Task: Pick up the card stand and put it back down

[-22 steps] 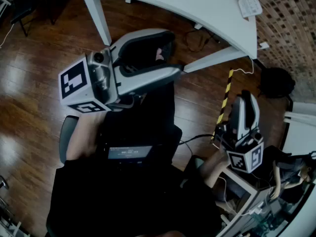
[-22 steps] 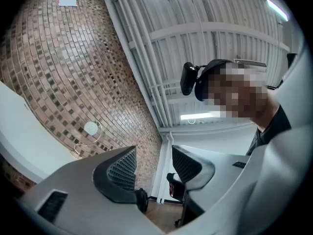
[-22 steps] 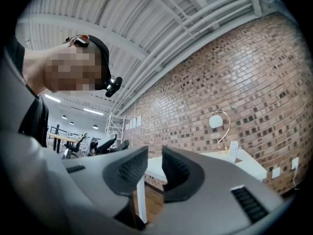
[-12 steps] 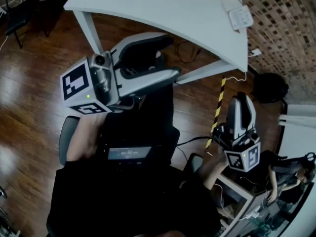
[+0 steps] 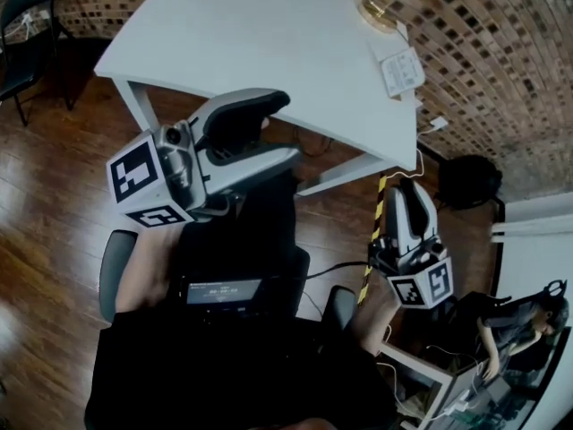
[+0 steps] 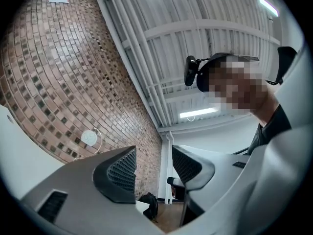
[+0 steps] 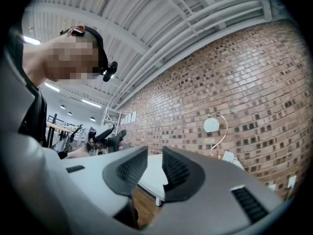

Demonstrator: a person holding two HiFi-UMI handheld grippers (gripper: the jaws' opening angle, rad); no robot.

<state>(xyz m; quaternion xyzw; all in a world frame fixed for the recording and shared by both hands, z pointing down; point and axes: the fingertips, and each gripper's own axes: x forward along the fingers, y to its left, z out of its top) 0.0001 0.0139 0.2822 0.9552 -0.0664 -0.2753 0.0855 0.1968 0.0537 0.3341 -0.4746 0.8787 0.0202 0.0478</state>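
The card stand point(image 5: 378, 11), a gold wire loop on a round base, stands at the far right corner of the white table point(image 5: 233, 34); in both gripper views it carries a white disc point(image 6: 90, 138) point(image 7: 212, 125). My left gripper point(image 5: 288, 129) hovers at the table's near edge, tilted upward, open with nothing between its fingers point(image 6: 154, 156). My right gripper point(image 5: 410, 191) is off the table's right end, above the wooden floor, and also open and empty point(image 7: 155, 156). Both are well short of the stand.
A white flat pad point(image 5: 400, 72) lies on the table near the stand. Brick wall point(image 5: 501, 61) runs behind. On the floor are a black bag point(image 5: 466, 179) and a yellow-black striped strip point(image 5: 372, 240). A black chair point(image 5: 27, 16) stands far left; a person point(image 5: 515, 325) sits at the lower right.
The table now fills more of the head view and the card stand has come into sight. Both grippers sit closer to the table; the right one has shifted up and left.
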